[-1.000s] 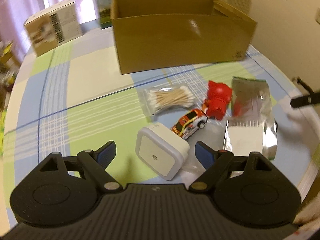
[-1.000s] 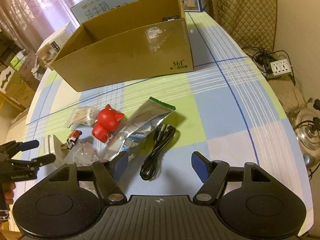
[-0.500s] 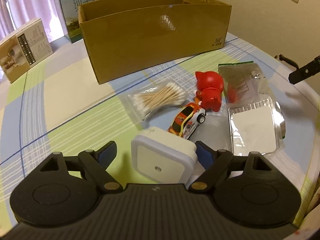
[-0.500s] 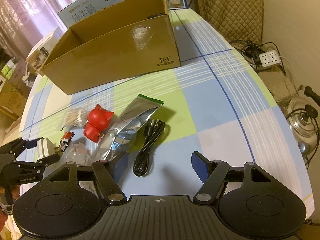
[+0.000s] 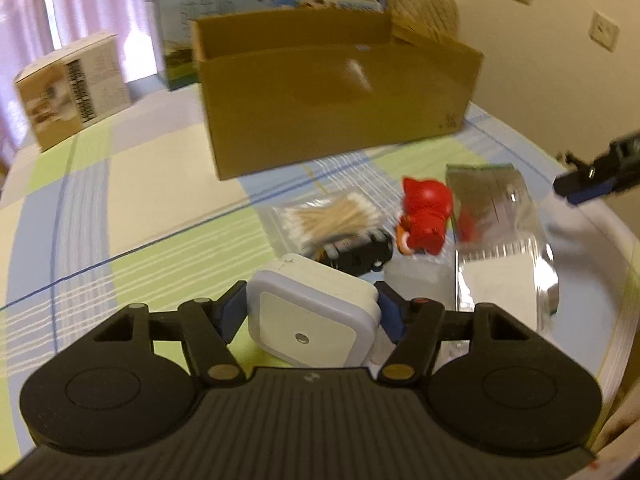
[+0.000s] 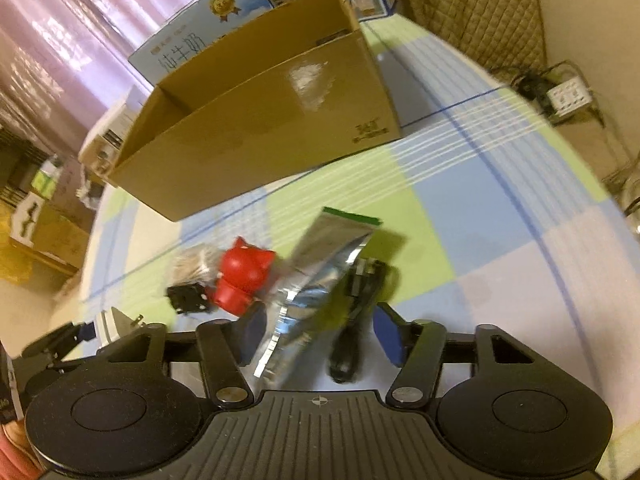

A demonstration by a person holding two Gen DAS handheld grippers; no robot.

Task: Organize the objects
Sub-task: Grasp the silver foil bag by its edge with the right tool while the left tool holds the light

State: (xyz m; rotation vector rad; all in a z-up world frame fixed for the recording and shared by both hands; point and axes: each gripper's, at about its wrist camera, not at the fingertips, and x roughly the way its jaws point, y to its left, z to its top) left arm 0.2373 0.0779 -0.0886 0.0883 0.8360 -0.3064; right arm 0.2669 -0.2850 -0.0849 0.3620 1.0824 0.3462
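The white square night light (image 5: pixel 316 320), smooth plastic with rounded corners, sits between the blue pads of the left gripper (image 5: pixel 310 312), whose jaws have just been closing and now press its sides. The right gripper (image 6: pixel 318 332) tilts downward; its jaws have just been closing too, part-open around a glossy black cable (image 6: pixel 352 320) and the edge of a crinkled silver foil pouch (image 6: pixel 308 300), neither clearly pinched. Nearby lie a glossy red figurine (image 5: pixel 426 216), a clear bag of cotton swabs (image 5: pixel 332 220) and an overturned toy car (image 5: pixel 360 254). Beyond stands an open cardboard box (image 5: pixel 332 108) on the surface (image 5: pixel 140 184), under a checked blue, green and cream cloth. Pink curtains (image 6: pixel 60 40) hang behind.
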